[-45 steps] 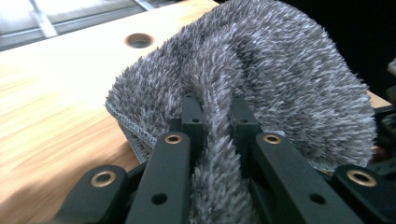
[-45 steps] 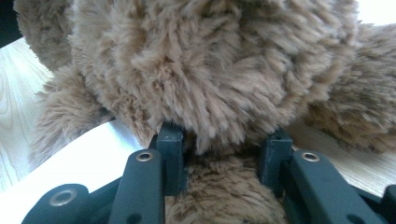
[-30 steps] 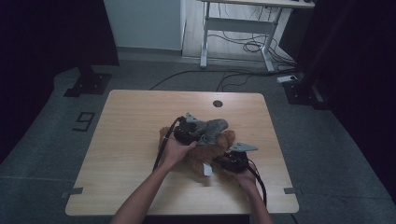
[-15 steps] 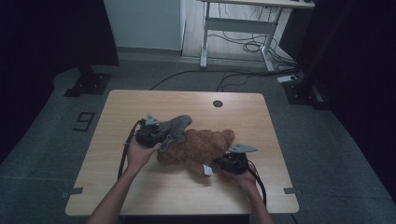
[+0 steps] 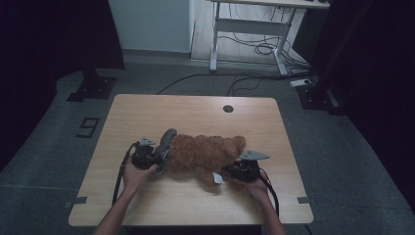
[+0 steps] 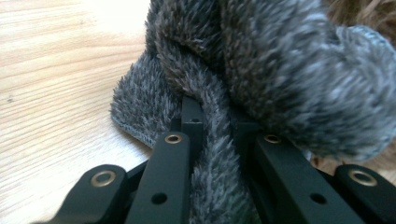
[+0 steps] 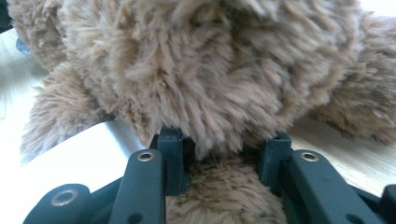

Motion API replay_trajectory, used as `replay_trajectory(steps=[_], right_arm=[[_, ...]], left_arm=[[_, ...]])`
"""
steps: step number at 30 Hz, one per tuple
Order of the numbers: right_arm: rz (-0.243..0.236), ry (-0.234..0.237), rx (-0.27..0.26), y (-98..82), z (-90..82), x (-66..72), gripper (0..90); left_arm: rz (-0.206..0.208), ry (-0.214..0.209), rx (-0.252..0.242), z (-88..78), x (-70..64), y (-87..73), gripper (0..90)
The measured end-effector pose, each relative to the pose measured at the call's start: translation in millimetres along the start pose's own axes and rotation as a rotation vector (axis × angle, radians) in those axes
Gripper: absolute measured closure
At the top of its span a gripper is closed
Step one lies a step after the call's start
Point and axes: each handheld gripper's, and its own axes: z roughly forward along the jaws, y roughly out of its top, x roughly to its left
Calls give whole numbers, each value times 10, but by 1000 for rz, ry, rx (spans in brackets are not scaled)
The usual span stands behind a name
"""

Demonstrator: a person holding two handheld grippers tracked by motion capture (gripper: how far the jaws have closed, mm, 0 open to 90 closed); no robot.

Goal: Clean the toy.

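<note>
- Up close, the left gripper (image 6: 212, 135) has its black jaws clamped on a fold of grey plush garment (image 6: 280, 70), long-piled and soft.
- Likewise, the right gripper (image 7: 222, 144) pinches a limb of the brown teddy bear (image 7: 210, 70), shaggy fur bulging between the pads.
- Outward, the bear lies on its side mid-table, nearer the front edge of the wooden table (image 5: 195, 110); the garment sits at its left end.
- Risk, as I judge it: fluffy pile compresses, so a hard pull could slip the fold free or drag the bear.
</note>
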Motion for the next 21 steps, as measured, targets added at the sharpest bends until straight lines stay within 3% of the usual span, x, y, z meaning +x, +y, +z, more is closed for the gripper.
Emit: replay_trajectory(steps=[6,11,16,21], right_arm=[[5,-11,-5,51,76,-61,616],[17,-12,-7,59,87,-93,611],[10,-20,-6,55,79,-77,606],[0,-27,-6,49,79,-62,604]], left_arm=[[-37,-13,-6,103,88,172,803],[-4,-4,-83,-134,72,386,802],[72,-42,-149,-275,-225,699,800],[177,-92,-147,-172,-752,999,799]])
